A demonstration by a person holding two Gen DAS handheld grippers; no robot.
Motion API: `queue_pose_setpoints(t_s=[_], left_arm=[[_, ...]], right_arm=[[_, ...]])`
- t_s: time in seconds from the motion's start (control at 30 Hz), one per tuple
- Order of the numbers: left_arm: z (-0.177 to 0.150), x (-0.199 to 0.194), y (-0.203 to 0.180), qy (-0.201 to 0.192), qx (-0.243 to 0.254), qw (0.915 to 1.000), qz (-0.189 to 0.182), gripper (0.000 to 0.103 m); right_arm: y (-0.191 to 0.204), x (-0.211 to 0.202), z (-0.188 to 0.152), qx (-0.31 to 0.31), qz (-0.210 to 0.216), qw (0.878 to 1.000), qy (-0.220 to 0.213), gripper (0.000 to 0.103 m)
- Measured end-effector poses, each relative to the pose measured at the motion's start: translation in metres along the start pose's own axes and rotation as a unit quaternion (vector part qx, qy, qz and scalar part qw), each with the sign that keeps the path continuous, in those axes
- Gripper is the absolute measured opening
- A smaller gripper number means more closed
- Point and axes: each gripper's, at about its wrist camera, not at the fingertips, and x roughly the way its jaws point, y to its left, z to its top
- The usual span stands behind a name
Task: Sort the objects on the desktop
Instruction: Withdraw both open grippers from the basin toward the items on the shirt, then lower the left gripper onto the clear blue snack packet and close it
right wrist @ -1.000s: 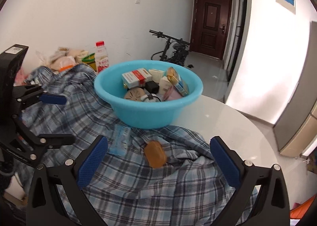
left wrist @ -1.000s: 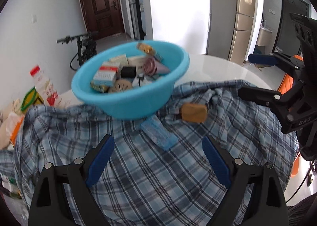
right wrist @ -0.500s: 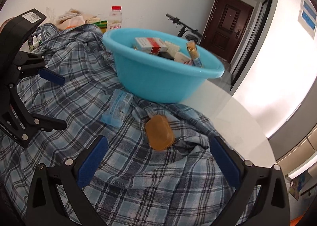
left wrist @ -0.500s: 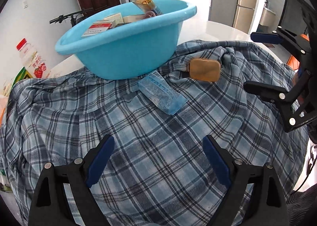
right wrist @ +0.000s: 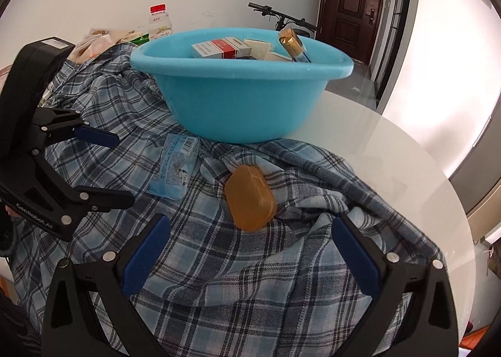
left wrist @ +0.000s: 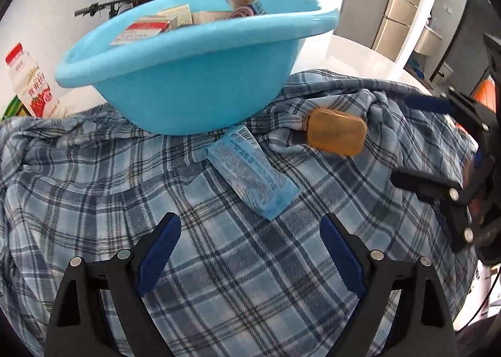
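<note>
A light-blue basin [left wrist: 200, 88] [right wrist: 247, 106] holding several boxes and packets stands on a blue plaid cloth [left wrist: 238, 278] [right wrist: 238, 278]. In front of it lie a pale-blue wrapped packet [left wrist: 252, 180] [right wrist: 176, 166] and an amber plastic case [left wrist: 336, 131] [right wrist: 250, 202]. My left gripper [left wrist: 250, 232] hangs open just short of the packet, nothing between its fingers. My right gripper [right wrist: 250, 232] is open right before the amber case, not touching it. Each gripper shows in the other's view: the right gripper [left wrist: 438, 144] at the right edge, the left gripper [right wrist: 106, 169] at the left.
A red-capped drink bottle [left wrist: 29, 84] [right wrist: 160, 23] and bags of snacks [right wrist: 100, 41] stand behind the cloth by the wall. The round white table [right wrist: 391, 156] is bare to the right. A bicycle [right wrist: 281, 20] and a dark door [right wrist: 353, 3] are far behind.
Both grippers have come down and closer to the cloth; the basin, packet and amber case loom larger and the basin's inside is now seen from a lower angle. Jaws stayed open.
</note>
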Motion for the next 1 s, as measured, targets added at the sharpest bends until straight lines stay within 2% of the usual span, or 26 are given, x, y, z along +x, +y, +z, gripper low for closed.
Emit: queue_pose_setpoints(t_s=[0.07,0.3,0.47,0.83,0.9,0.93,1.0], left_arm=[[0.004,0.009,0.002,0.004,-0.01,0.9999,-0.003,0.092],[0.018,0.04,0.008,0.016,-0.026,0.9993,0.021,0.092],[0.028,0.049,0.015,0.015,-0.043,0.9989,0.012,0.092],[0.044,0.061,0.012,0.01,-0.03,0.9995,0.007,0.092],[0.044,0.06,0.01,0.004,-0.03,0.9995,0.002,0.085],[0.044,0.057,0.01,-0.003,-0.026,0.9997,0.001,0.076],[0.039,0.051,0.005,-0.009,-0.012,0.9999,0.002,0.066]], right_arm=[[-0.002,0.001,-0.001,0.006,0.004,1.0,0.0,0.102],[-0.007,0.004,-0.004,0.019,0.019,1.0,0.005,0.102],[-0.014,0.004,-0.008,0.036,0.026,0.999,0.009,0.102],[-0.025,0.009,-0.016,0.056,0.026,0.998,0.023,0.102],[-0.025,0.009,-0.016,0.057,0.026,0.998,0.024,0.102],[-0.025,0.009,-0.016,0.058,0.025,0.998,0.024,0.102],[-0.026,0.009,-0.016,0.061,0.025,0.998,0.024,0.102]])
